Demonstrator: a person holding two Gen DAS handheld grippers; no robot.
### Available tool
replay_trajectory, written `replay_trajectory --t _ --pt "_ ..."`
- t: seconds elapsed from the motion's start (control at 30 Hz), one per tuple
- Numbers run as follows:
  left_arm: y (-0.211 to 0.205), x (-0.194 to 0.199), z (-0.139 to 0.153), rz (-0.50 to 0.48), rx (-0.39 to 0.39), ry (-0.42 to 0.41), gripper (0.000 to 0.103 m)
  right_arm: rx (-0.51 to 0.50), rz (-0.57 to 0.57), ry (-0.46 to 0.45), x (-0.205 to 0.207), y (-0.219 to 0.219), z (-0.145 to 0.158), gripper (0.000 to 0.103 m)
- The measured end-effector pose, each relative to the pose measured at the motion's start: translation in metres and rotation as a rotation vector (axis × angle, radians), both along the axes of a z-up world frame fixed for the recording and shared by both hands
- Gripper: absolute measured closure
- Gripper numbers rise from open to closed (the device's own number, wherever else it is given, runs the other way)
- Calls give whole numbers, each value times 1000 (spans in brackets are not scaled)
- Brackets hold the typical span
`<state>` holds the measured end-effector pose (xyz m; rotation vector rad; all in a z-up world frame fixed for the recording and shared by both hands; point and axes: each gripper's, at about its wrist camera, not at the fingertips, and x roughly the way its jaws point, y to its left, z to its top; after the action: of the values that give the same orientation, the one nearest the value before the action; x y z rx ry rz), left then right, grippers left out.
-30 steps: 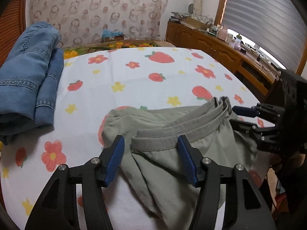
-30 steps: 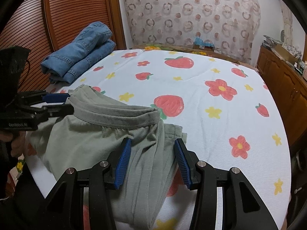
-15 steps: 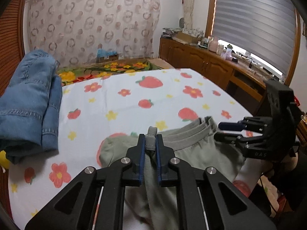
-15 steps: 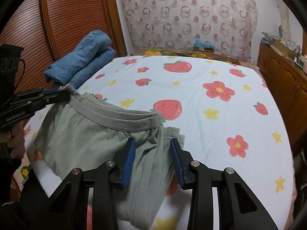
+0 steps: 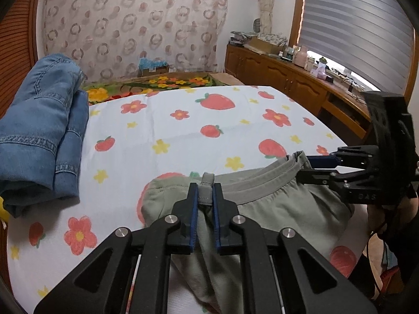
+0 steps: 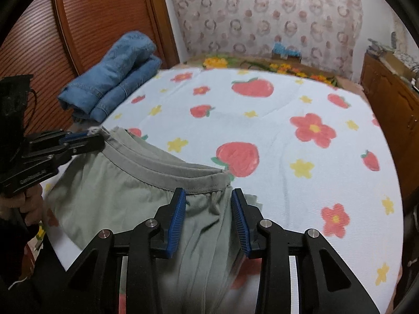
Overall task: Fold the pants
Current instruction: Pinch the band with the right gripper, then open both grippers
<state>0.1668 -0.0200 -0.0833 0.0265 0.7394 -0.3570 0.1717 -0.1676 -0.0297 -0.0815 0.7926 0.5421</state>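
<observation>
The green pants [image 5: 275, 209] lie at the bed's [image 5: 183, 120] near edge. Left tongs [image 5: 205, 196] are clenched on the waistband's left end; right tongs [image 6: 208, 204] straddle the right end, not yet clenched. They should close there, then both lift evenly, keeping the band taut.

I'm over a bed [image 5: 183, 120] w/ strawberry-and-flower sheet. Behind its far end: circle-print curtain [image 5: 136, 26]; to its right, wooden cabinets [image 5: 282, 78] under a window w/ blinds [image 5: 358, 23], daylight at bottom. Left of bed: slatted wood doors [image 6: 99, 18].
</observation>
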Motion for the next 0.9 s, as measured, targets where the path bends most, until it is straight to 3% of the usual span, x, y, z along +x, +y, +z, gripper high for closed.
replay_trajectory --t 0.03,0.17,0.23,0.33,0.37,0.4,0.47,0.5,0.63,0.9 --pt "0 0 0 2 0 1 92 4 5 8 4 1 0 97" --pt "0 -1 -2 -2 -6 3 92 43 -55 -42 5 -6 11 98" --pt "-1 -1 -3 0 0 13 90 8 -60 -44 4 0 9 98" --pt "0 -1 -5 11 24 27 79 -13 -58 -35 4 5 5 98" --pt "1 -2 -5 15 30 26 71 -15 -62 -32 5 4 5 98" --pt "3 -4 -5 18 33 23 61 -13 -68 -28 5 3 5 94" --pt "7 -7 -5 17 25 23 53 -12 -74 -20 4 1 5 86" --pt "9 -7 -6 21 28 29 53 -20 -77 -13 5 -1 4 77" --pt "15 2 -18 52 40 78 53 -19 -77 4 1 -5 3 65" --pt "17 9 -29 68 24 121 48 -47 -102 25 5 -7 1 59"
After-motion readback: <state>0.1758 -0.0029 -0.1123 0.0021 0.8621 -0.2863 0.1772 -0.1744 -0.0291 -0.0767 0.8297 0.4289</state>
